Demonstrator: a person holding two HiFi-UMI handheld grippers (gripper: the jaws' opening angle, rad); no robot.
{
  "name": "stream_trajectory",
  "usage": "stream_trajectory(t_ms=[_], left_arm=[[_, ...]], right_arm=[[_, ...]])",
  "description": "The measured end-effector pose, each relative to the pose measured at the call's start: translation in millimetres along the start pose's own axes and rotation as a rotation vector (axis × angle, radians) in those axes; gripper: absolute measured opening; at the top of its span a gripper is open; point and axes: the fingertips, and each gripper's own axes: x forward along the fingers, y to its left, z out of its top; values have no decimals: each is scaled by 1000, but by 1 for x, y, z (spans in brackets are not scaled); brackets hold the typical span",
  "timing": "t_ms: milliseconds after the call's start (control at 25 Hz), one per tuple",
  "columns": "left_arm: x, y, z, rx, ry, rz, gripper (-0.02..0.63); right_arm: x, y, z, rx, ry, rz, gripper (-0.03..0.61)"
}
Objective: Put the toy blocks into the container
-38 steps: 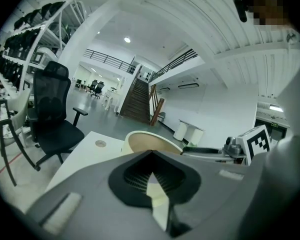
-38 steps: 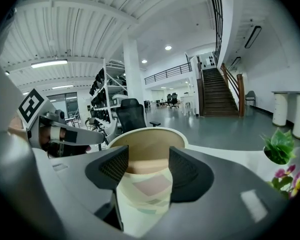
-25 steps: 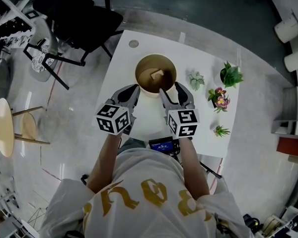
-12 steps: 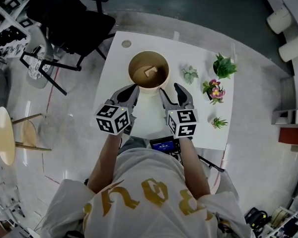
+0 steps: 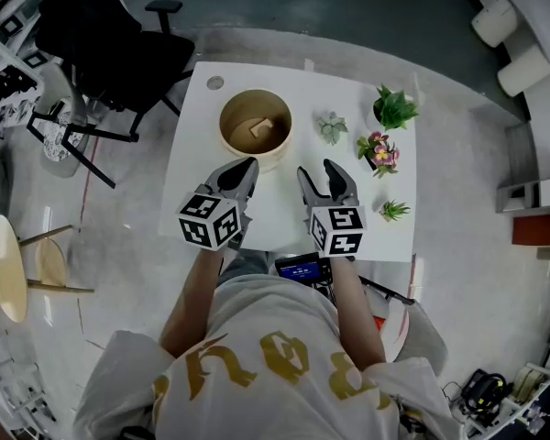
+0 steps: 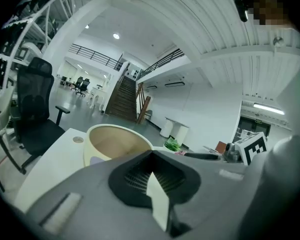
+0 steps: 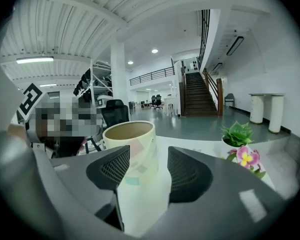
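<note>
A round cream container (image 5: 255, 136) stands on the white table (image 5: 284, 218) with a pale wooden block (image 5: 261, 127) lying inside it. My left gripper (image 5: 243, 170) hovers over the table just short of the container's near side, jaws together and holding nothing. My right gripper (image 5: 319, 174) is to its right, open and empty. In the left gripper view the container (image 6: 115, 141) rises beyond the shut left gripper (image 6: 151, 154). In the right gripper view the container (image 7: 130, 139) shows through the gap of the open right gripper (image 7: 149, 159).
Small potted plants line the table's right side: a succulent (image 5: 331, 127), a leafy green plant (image 5: 393, 108), pink flowers (image 5: 376, 149) and a tiny plant (image 5: 392, 210). A phone-like device (image 5: 301, 267) sits at the near edge. A black office chair (image 5: 110, 44) stands at the far left.
Both grippers have drawn back from the container's rim toward the person, and a strip of bare table now shows between them and it. The block stays inside.
</note>
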Motion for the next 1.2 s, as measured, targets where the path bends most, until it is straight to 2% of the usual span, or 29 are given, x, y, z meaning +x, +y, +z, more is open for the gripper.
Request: stream_trajectory(t_ms=[200, 520, 1040, 1200], left_arm=[[7, -19, -7, 8, 12, -44, 1], [30, -45, -19, 7, 42, -117, 1], [61, -46, -46, -18, 112, -147, 1], [69, -46, -55, 17, 145, -148, 1]], right_arm=[[-20, -15, -9, 21, 5, -54, 225], [-39, -41, -26, 47, 30, -129, 229], [-40, -65, -62, 71, 119, -173, 229], [-36, -71, -75, 77, 157, -177, 235]])
